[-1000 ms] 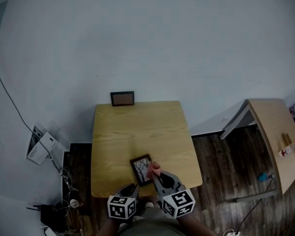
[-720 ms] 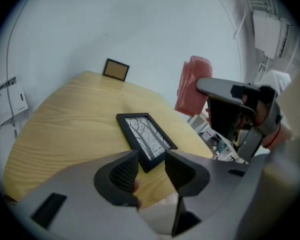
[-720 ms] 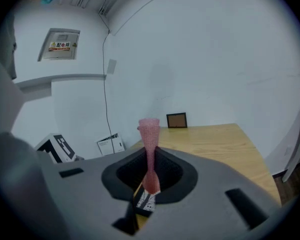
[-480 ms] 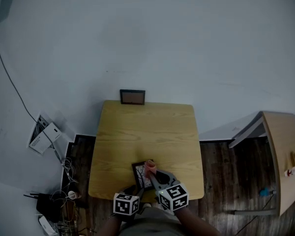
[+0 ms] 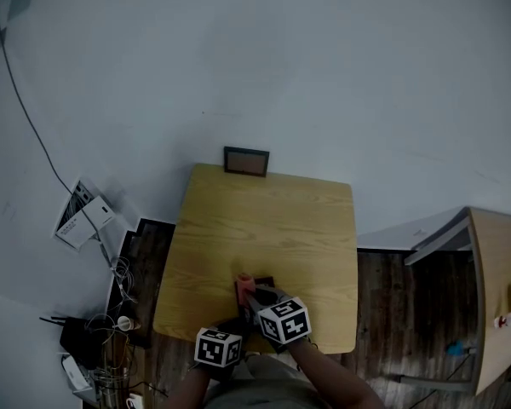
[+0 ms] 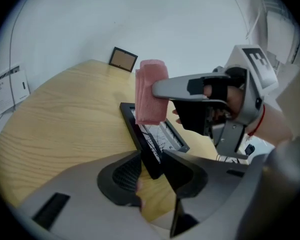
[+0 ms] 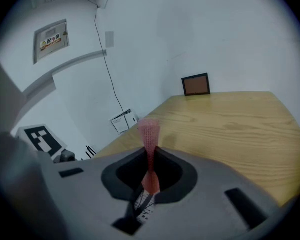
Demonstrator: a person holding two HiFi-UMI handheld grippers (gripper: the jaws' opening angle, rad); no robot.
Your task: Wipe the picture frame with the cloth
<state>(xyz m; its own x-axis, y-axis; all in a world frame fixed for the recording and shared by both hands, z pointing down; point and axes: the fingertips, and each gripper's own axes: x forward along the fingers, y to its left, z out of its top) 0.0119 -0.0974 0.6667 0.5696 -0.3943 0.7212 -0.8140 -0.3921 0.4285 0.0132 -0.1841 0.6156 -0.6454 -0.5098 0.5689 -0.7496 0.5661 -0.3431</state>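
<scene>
A: Pink cloth [image 7: 149,134], who has it?
B: Right gripper [image 7: 150,156]. Jaws pinch it tight, and a fold sticks out past the tips. It hangs just over the frame [image 6: 157,134]. Can't tell if it touches the glass.
A: Frame where?
B: Near edge of the table [image 5: 264,220], about mid-width. Left gripper [image 6: 151,160] has its near corner between the jaws. They're closing, and the pads look to sit on both sides.
A: Second frame [image 5: 245,160]?
B: Far edge, against the wall, well apart. Not the one being handled.
A: Step?
B: Start of the wipe, I'd judge.
A: How to do it well?
B: Get the left grip firm first so the frame can't skid. Lay the flat of the cloth on the glass and keep the jaw tips off it. Use light, even strokes across the glass, then along the borders. Pressing hard at the far end could lever the frame out of that corner hold.
</scene>
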